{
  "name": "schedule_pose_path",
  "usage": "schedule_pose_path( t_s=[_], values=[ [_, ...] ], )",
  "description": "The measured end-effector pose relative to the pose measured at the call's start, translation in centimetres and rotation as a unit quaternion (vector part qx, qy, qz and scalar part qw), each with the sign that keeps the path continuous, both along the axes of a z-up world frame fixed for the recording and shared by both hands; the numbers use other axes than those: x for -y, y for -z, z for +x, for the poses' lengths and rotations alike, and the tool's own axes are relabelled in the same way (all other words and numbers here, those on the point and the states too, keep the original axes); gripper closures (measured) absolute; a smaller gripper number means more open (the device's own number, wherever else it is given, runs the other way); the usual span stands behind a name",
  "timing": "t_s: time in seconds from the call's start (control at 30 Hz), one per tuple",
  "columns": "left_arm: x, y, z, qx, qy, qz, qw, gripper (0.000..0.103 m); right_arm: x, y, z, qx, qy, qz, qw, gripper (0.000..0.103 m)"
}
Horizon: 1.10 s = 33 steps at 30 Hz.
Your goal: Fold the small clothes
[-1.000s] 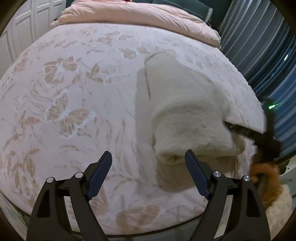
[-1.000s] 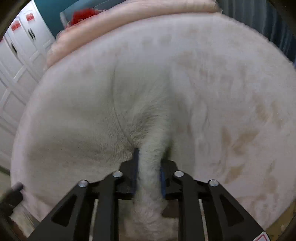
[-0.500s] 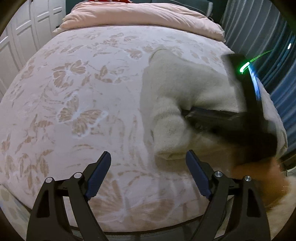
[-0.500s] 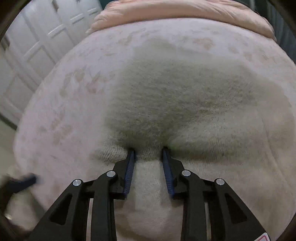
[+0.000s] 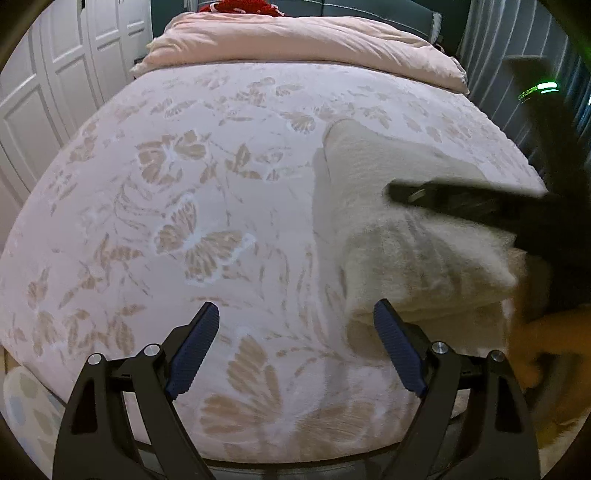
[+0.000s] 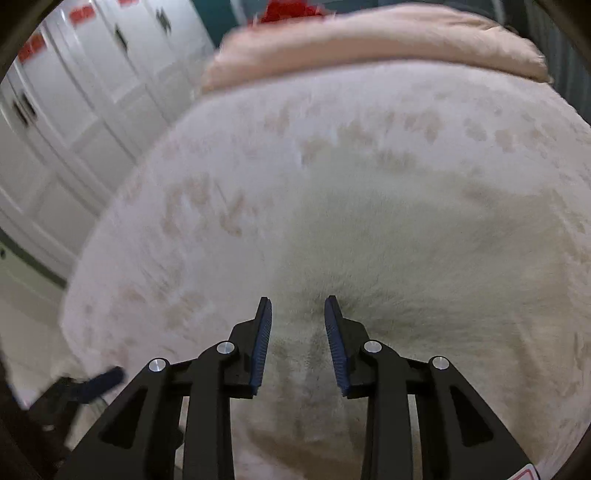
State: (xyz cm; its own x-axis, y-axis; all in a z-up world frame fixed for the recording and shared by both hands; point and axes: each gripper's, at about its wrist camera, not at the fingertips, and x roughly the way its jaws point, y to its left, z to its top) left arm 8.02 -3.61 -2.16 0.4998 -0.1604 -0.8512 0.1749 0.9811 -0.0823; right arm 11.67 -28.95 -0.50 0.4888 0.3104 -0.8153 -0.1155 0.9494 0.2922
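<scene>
A cream fuzzy garment lies folded in layers on the right side of the bed. It fills the lower middle of the right wrist view. My left gripper is open and empty, low over the bedspread just left of the garment's near corner. My right gripper hovers over the garment with its jaws parted and nothing between them; it shows as a blurred black arm in the left wrist view.
The pink bedspread with butterfly print covers the bed. A pink duvet lies rolled at the head, with something red behind it. White cupboard doors stand left; blue curtains right.
My right gripper, shut on the garment a second ago, has opened, let the fabric go and moved across the folded garment. The garment now lies folded over. The left gripper has barely moved.
</scene>
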Motion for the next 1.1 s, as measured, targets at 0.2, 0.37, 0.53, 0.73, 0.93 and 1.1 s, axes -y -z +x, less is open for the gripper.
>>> schedule_pose_path(
  t_s=[0.2,0.37,0.53,0.73,0.93,1.1],
  values=[
    [0.9,0.3,0.1,-0.007,0.005,0.001,1.0000,0.020,2.2,4.1,0.3,-0.040,0.023,-0.034,0.998,0.079],
    [1.9,-0.1,0.2,-0.001,0.016,0.005,0.9999,0.018,8.0,-0.7,-2.9,0.020,0.102,0.005,0.995,0.061],
    [2.9,-0.1,2.9,-0.032,0.015,-0.072,0.9968,0.007,16.8,0.7,-5.8,-0.001,0.201,-0.007,0.980,0.041],
    [5.7,3.9,8.8,-0.099,-0.007,-0.111,0.9888,0.007,19.5,5.6,-3.5,-0.056,0.191,0.060,0.978,0.026],
    [6.5,8.2,11.3,-0.152,-0.016,-0.159,0.9753,0.005,18.7,10.1,-1.0,-0.089,0.180,0.143,0.969,0.005],
    [6.9,8.1,11.2,-0.134,-0.009,-0.167,0.9768,0.005,17.1,10.6,-0.3,-0.077,0.181,0.129,0.972,0.005]
  ],
)
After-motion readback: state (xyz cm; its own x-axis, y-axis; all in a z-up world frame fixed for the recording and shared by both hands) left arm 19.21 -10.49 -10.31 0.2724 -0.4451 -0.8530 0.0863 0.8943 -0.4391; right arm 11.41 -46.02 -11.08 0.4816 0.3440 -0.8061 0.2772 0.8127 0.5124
